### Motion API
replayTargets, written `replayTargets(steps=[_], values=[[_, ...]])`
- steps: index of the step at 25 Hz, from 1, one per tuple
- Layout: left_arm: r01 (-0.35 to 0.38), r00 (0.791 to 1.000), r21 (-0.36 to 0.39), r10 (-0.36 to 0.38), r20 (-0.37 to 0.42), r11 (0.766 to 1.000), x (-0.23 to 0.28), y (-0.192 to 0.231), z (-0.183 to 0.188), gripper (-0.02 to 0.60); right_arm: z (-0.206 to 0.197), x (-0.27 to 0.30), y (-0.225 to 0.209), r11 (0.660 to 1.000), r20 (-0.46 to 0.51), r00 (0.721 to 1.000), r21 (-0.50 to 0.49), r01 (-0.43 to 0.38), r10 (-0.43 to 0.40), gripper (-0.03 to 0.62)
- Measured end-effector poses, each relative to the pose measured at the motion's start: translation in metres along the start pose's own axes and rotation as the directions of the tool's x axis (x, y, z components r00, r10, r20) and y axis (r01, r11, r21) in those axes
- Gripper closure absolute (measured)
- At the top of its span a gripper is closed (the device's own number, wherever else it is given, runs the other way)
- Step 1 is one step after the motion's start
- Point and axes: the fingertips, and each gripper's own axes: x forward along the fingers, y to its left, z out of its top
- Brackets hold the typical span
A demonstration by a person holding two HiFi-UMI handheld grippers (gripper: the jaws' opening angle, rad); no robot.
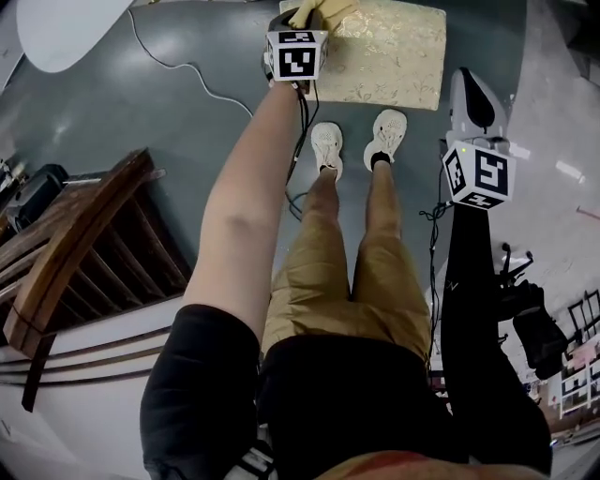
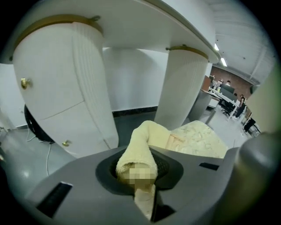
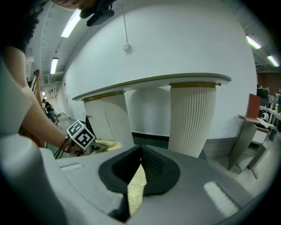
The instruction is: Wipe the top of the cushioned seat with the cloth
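Grey floor: L arm stretched fwd, left tongs pinching cloth at cushioned seat corner; right tongs closed, empty.

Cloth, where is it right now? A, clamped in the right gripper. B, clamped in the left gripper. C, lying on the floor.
B: the left gripper view shows the cloth pinched between the jaws of the left gripper, while the right gripper holds nothing.

cloth on the cushioned seat, right gripper right of it
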Motion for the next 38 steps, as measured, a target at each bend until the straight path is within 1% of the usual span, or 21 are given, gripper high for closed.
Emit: replayTargets(steps=[3,6,9,12,17,19,21,23,26,28,30,32,33,35,36,37,38], values=[[-0.090,0.996,-0.049,0.089,-0.025,0.995,-0.014,0.056,-0.017,0.520,0.001,0.001,0.011,1.000,-0.003,1.000,-0.014,-0.014,0.014,0.592],[-0.183,0.982,-0.108,0.177,-0.065,0.977,-0.029,0.101,-0.039,0.522,-0.001,0.001,0.018,1.000,-0.010,1.000,-0.022,-0.022,0.022,0.592],[-0.230,0.972,-0.138,0.221,-0.077,0.963,-0.041,0.132,-0.053,0.522,-0.003,0.006,0.026,0.999,-0.014,0.999,-0.030,-0.029,0.028,0.592],[-0.241,0.970,-0.141,0.232,-0.073,0.960,-0.048,0.144,-0.060,0.522,-0.003,0.008,0.032,0.999,-0.015,0.999,-0.034,-0.031,0.030,0.592],[-0.212,0.977,-0.127,0.206,-0.060,0.969,-0.049,0.130,-0.058,0.522,-0.001,0.004,0.029,0.999,-0.013,1.000,-0.037,-0.021,0.020,0.592],[-0.197,0.980,-0.119,0.195,-0.027,0.973,-0.050,0.119,-0.047,0.522,-0.003,0.002,0.027,0.999,-0.014,1.000,-0.035,-0.013,0.012,0.592],[-0.175,0.983,-0.117,0.180,0.033,0.978,-0.055,0.103,-0.027,0.522,-0.004,-0.002,0.024,1.000,-0.012,1.000,-0.030,-0.002,0.002,0.592],[-0.134,0.984,-0.098,0.144,0.101,0.986,-0.058,0.074,-0.002,0.522,-0.006,-0.005,0.017,1.000,-0.013,1.000,-0.022,0.011,-0.011,0.592],[-0.040,0.983,-0.013,0.042,0.179,0.999,-0.055,0.013,0.032,0.522,-0.008,-0.011,0.005,0.999,-0.011,0.999,-0.012,0.032,-0.032,0.592],[0.038,0.978,0.042,-0.045,0.204,0.998,-0.052,-0.033,0.049,0.522,-0.008,-0.016,-0.005,0.999,-0.007,0.999,-0.006,0.048,-0.048,0.592],[0.125,0.969,0.072,-0.137,0.206,0.990,-0.048,-0.082,0.057,0.520,-0.010,-0.022,-0.016,0.998,-0.004,0.998,0.002,0.066,-0.066,0.592],[0.226,0.951,0.092,-0.240,0.195,0.970,-0.044,-0.134,0.059,0.520,-0.013,-0.027,-0.028,0.996,-0.005,0.996,0.013,0.084,-0.084,0.592],[0.282,0.936,0.103,-0.297,0.187,0.954,-0.043,-0.161,0.058,0.520,-0.015,-0.030,-0.033,0.996,-0.007,0.996,0.018,0.092,-0.092,0.592],[0.387,0.900,0.129,-0.405,0.160,0.913,-0.040,-0.213,0.051,0.518,-0.019,-0.036,-0.042,0.994,-0.009,0.994,0.026,0.105,-0.105,0.592],[0.428,0.885,0.139,-0.445,0.134,0.893,-0.037,-0.235,0.045,0.518,-0.020,-0.039,-0.046,0.993,-0.010,0.994,0.030,0.110,-0.110,0.592],[0.458,0.875,0.141,-0.473,0.101,0.878,-0.033,-0.253,0.037,0.518,-0.021,-0.042,-0.049,0.993,-0.010,0.993,0.033,0.115,-0.115,0.592],[0.477,0.871,0.130,-0.488,0.062,0.869,-0.027,-0.266,0.027,0.517,-0.023,-0.044,-0.052,0.992,-0.010,0.993,0.036,0.120,-0.120,0.592]])
